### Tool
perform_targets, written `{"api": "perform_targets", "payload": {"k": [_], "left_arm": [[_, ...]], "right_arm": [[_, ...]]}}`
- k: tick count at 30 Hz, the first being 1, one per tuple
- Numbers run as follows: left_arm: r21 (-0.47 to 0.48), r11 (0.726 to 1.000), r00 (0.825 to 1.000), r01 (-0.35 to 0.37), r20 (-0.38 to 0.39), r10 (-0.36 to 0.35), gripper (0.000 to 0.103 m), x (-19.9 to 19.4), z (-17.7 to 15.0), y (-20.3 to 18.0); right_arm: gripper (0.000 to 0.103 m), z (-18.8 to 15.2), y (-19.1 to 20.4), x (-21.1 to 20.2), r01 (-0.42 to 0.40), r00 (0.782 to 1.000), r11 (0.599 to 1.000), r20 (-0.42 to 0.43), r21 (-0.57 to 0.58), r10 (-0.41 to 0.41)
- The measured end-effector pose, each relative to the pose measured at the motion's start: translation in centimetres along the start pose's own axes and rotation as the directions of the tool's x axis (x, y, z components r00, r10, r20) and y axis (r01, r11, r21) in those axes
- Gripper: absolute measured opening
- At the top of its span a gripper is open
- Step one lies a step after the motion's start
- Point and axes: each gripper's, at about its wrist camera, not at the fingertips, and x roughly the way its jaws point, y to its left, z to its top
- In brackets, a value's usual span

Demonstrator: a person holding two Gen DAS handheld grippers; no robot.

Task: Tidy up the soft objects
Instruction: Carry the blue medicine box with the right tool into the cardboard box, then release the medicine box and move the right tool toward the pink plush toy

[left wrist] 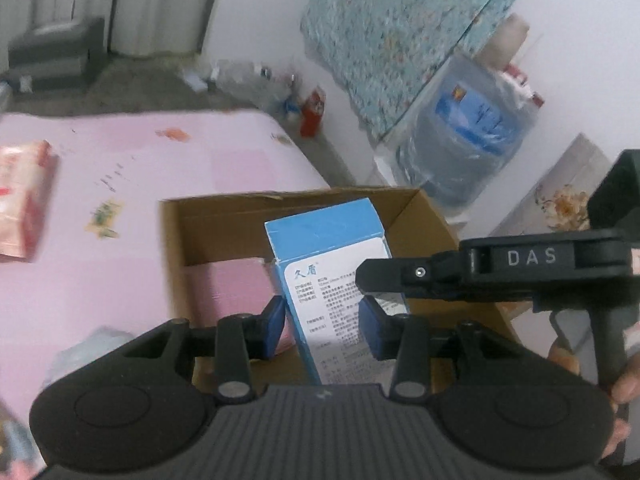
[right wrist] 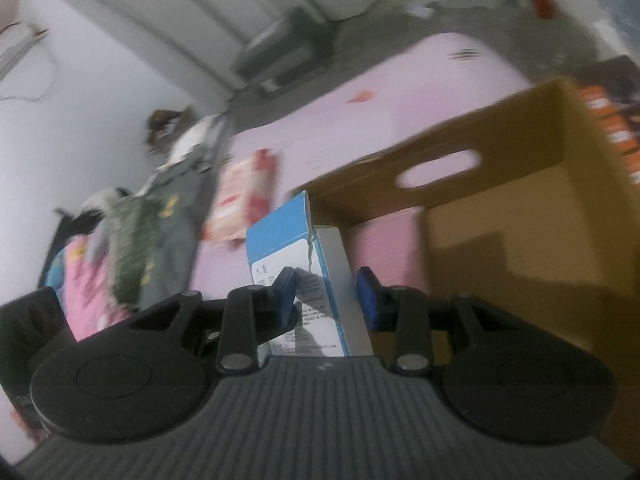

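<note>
A blue and white carton (left wrist: 332, 276) stands tilted over the open cardboard box (left wrist: 224, 216) on the pink surface. My left gripper (left wrist: 322, 330) has its blue pads on both sides of the carton's lower part. My right gripper (right wrist: 332, 298) is also closed on the same carton (right wrist: 296, 256), and its black finger (left wrist: 400, 276) reaches in from the right in the left wrist view. The cardboard box (right wrist: 500, 220) has a handle slot and a pink item inside.
A red and white soft pack (left wrist: 24, 204) lies on the pink surface at the left; it also shows in the right wrist view (right wrist: 244, 196). Clothes (right wrist: 140, 232) are piled at the left. A blue water jug (left wrist: 464, 140) and a floral mattress (left wrist: 400, 28) stand behind the box.
</note>
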Motion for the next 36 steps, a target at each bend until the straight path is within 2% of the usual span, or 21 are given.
{"api": "perform_targets", "payload": {"k": [4,6,8,10,13,18,22,26,29,31,33,36], "left_arm": [[0.022,0.998,0.997,-0.058,-0.046,0.059,0.052,3.8,1.1,-0.6],[0.029,0.994,0.993,-0.101,-0.059,0.102,0.056,4.4,1.2,-0.6],[0.024,0.995,0.993,-0.102,-0.055,0.103,0.060,4.3,1.3,-0.5],[0.024,0.995,0.995,-0.094,-0.040,0.095,0.065,3.7,1.1,-0.4],[0.050,0.992,0.993,-0.115,-0.016,0.116,0.066,2.4,1.1,-0.7],[0.049,0.992,0.993,-0.115,0.038,0.113,0.075,-1.8,0.8,-0.2],[0.043,0.990,0.988,-0.132,0.092,0.127,0.081,-6.0,0.0,1.3],[-0.007,0.978,0.970,-0.208,0.129,0.207,0.083,-10.2,-1.4,4.4],[-0.035,0.963,0.952,-0.266,0.146,0.268,0.085,-13.3,-2.8,7.2],[-0.056,0.947,0.934,-0.315,0.159,0.320,0.087,-15.2,-4.1,9.1],[-0.093,0.930,0.917,-0.355,0.157,0.366,0.087,-17.0,-5.7,11.2],[-0.155,0.912,0.907,-0.379,0.134,0.400,0.087,-19.4,-8.0,14.3]], "right_arm": [[0.035,2.2,-3.3,1.9,0.064,0.998,0.998,0.006,-0.015,-0.064],[0.035,3.0,-4.2,3.5,0.125,0.992,0.992,0.025,-0.033,-0.124],[0.035,3.4,-5.5,5.1,0.157,0.988,0.987,0.013,-0.029,-0.157],[0.035,3.5,-6.1,6.6,0.178,0.984,0.984,0.004,-0.024,-0.178],[0.035,2.9,-6.4,7.2,0.175,0.985,0.984,0.003,-0.024,-0.175],[0.036,1.5,-5.9,5.7,0.158,0.987,0.987,0.008,-0.006,-0.158],[0.042,-0.2,-4.7,3.6,0.160,0.986,0.987,-0.042,0.003,-0.159],[0.044,-3.4,-3.8,4.8,0.229,0.963,0.970,-0.124,-0.086,-0.238],[0.044,-4.5,-4.1,7.0,0.261,0.943,0.962,-0.193,-0.086,-0.273],[0.044,-4.5,-4.5,8.2,0.289,0.935,0.953,-0.187,-0.087,-0.301],[0.044,-4.2,-5.0,9.1,0.299,0.938,0.951,-0.162,-0.072,-0.307],[0.046,-4.2,-5.4,9.9,0.297,0.942,0.953,-0.150,-0.051,-0.302]]}}
